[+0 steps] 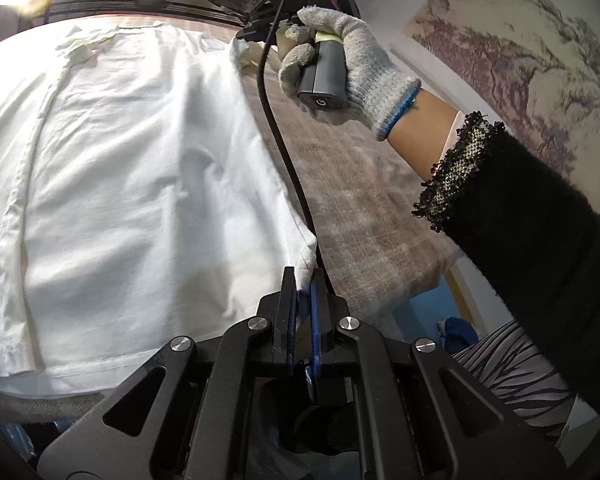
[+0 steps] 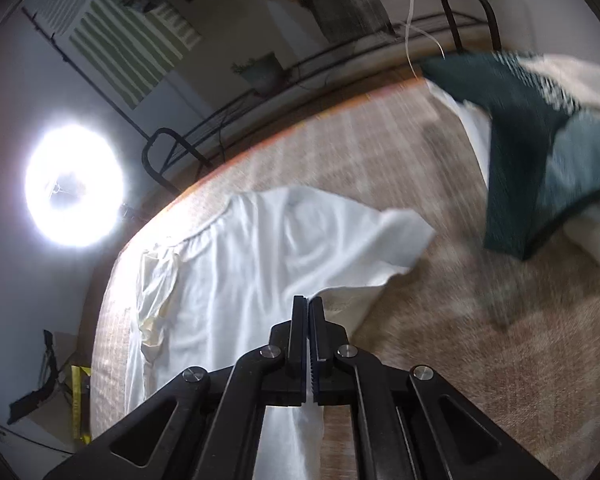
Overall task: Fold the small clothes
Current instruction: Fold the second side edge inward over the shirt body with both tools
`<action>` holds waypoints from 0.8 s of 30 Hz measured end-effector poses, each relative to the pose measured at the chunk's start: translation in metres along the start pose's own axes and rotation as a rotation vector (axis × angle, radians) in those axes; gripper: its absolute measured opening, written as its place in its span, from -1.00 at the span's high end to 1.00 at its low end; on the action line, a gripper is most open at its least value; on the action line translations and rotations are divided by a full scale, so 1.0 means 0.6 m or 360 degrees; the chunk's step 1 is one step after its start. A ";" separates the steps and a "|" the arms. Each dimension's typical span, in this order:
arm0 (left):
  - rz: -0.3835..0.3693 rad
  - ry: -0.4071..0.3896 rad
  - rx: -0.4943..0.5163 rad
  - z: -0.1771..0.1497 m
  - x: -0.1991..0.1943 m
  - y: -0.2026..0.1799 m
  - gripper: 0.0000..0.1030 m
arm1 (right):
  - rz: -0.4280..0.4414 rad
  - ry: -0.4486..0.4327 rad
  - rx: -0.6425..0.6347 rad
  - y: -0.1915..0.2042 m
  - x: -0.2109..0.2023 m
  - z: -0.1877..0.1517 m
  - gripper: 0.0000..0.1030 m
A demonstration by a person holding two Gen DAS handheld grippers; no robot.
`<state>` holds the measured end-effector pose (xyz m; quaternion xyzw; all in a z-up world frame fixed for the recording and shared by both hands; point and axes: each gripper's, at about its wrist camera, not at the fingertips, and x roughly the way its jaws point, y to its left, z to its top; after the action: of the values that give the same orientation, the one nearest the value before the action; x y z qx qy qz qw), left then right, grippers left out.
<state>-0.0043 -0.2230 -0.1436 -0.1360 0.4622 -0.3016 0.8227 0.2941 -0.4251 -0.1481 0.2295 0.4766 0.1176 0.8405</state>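
The white shirt (image 1: 140,168) lay spread flat on the counter (image 1: 352,184). My left hand-held gripper (image 1: 303,280) was clamped on its near bottom corner, and my right hand-held gripper (image 2: 308,308) was pinched together on the edge below the sleeve (image 2: 380,240). I judged this the start of the first fold; next, both would need to lift together and carry that side across the body.

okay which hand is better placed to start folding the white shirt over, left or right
Neither alone. The left gripper is shut on the white shirt's bottom corner, and the right gripper is shut on its edge below the sleeve. Probably both should lift that side together.
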 end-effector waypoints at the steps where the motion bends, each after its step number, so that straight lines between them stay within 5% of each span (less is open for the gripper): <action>1: -0.0006 -0.0013 -0.0020 0.000 -0.007 0.006 0.93 | -0.0009 -0.0011 -0.0023 0.011 -0.002 0.002 1.00; 16: 0.0105 -0.0100 -0.0210 -0.029 -0.087 0.092 0.94 | -0.0041 0.0035 -0.0460 0.221 0.053 -0.010 1.00; 24: 0.0191 -0.0064 -0.0315 -0.055 -0.088 0.141 0.94 | -0.0043 0.0265 -0.0662 0.301 0.164 -0.068 1.00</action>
<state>-0.0213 -0.1223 -0.1680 -0.1946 0.4804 -0.2018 0.8310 0.3139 -0.2161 -0.1499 0.0341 0.5128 0.2206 0.8289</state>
